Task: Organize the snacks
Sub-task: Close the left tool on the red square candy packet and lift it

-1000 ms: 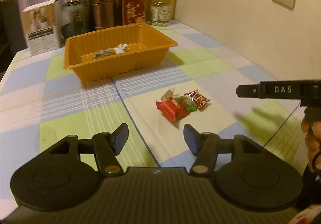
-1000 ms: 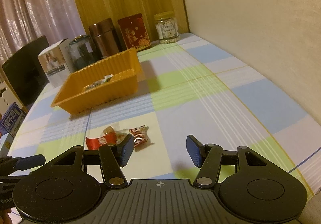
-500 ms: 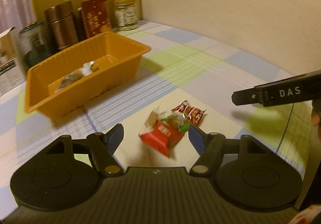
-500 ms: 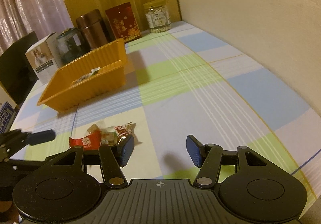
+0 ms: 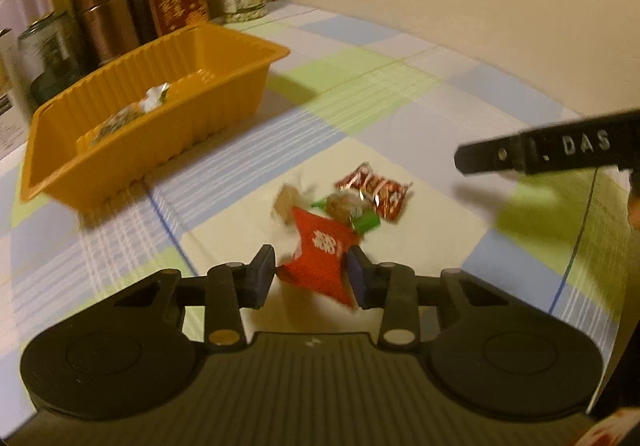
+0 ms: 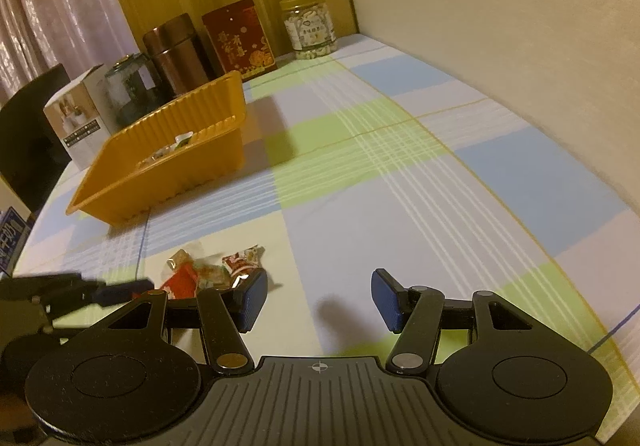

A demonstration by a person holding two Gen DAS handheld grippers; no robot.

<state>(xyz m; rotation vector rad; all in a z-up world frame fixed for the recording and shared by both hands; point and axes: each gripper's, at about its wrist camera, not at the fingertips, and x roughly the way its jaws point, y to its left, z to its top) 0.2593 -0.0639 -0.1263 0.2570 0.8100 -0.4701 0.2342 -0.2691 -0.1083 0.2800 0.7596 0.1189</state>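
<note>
Since a second ago the left gripper (image 5: 311,273) has closed in on the snack pile, and its fingers (image 5: 262,270) now stand on either side of the red packet (image 5: 322,260), narrowed around it — whether the pads actually press it I cannot tell, as motion blur smears the packet's edges. Blur also hides the print on the small brown candy (image 5: 285,199) and the green-ended candy (image 5: 347,208) just behind it. A red-and-silver wrapper (image 5: 374,191) lies touching that cluster on its far side. From the right wrist view the left finger of the right gripper (image 6: 316,298) covers part of the same pile (image 6: 208,270), so the wrappers there are cut off.

All loose snacks sit on a cream square of the checked surface (image 5: 400,86), near its front edge. Farther back stands the orange tray (image 5: 224,102), holding two or three wrapped pieces (image 5: 154,98) too small to identify.

At the right of the left wrist view, one finger of the right gripper reaches in marked "DAS". That gripper hovers low above the cloth with its fingers spread wide and nothing between them, just beside the pile.
</note>
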